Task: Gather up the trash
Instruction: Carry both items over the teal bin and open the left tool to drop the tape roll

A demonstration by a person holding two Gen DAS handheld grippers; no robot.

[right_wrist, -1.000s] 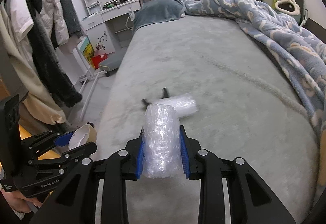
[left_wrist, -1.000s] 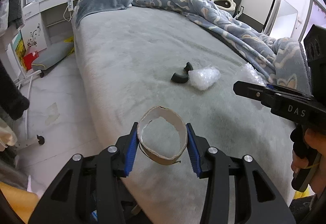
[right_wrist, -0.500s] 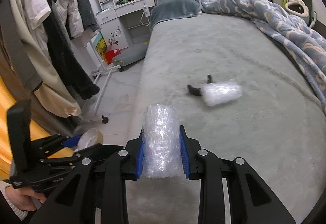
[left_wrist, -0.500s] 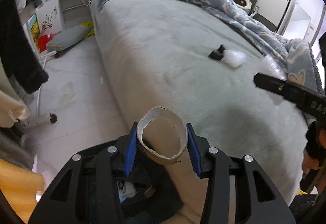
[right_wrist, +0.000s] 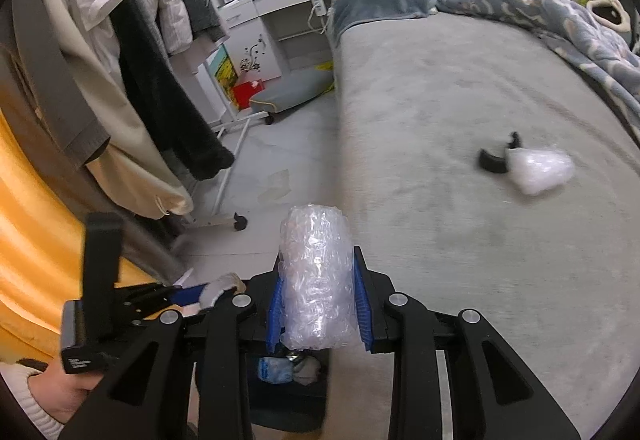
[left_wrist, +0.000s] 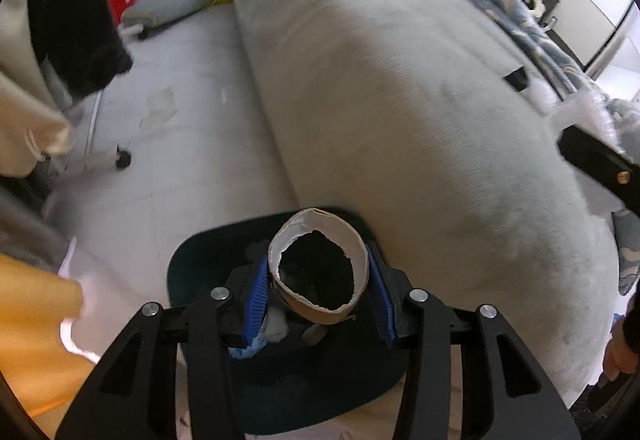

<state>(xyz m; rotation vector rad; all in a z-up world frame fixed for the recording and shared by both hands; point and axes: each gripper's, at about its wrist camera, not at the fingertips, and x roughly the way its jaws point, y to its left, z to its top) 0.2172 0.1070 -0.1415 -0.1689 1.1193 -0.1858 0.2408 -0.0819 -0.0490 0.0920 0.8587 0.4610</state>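
Right over the dark bin (left_wrist: 192,264) at the foot of the bed (left_wrist: 400,100), the left gripper (left_wrist: 318,280) has its blue pads clamped on the sides of a cardboard tape ring (left_wrist: 320,240), and looking straight through the ring you see the bin's dark inside, so I'd say it's lined up for the drop. To do it clean: open the pads only once the ring is clear of the rim at 12 o'clock, and let it fall flat rather than flicking it, since a ring on edge could roll off. The right gripper (right_wrist: 318,304) is squeezed on a roll of bubble wrap (right_wrist: 316,280) and is next up, I'd guess; swing it toward 7 o'clock, where the bin sits low in its view. The right wrist camera gives you what the left one barely does: a second wad of bubble wrap (right_wrist: 540,170) touching a curved black piece (right_wrist: 490,164) out at 2 o'clock on the bed, both left to collect. The left view is blurry there. It does show trash already in the bin, white and blue scraps (left_wrist: 260,336) under the ring.
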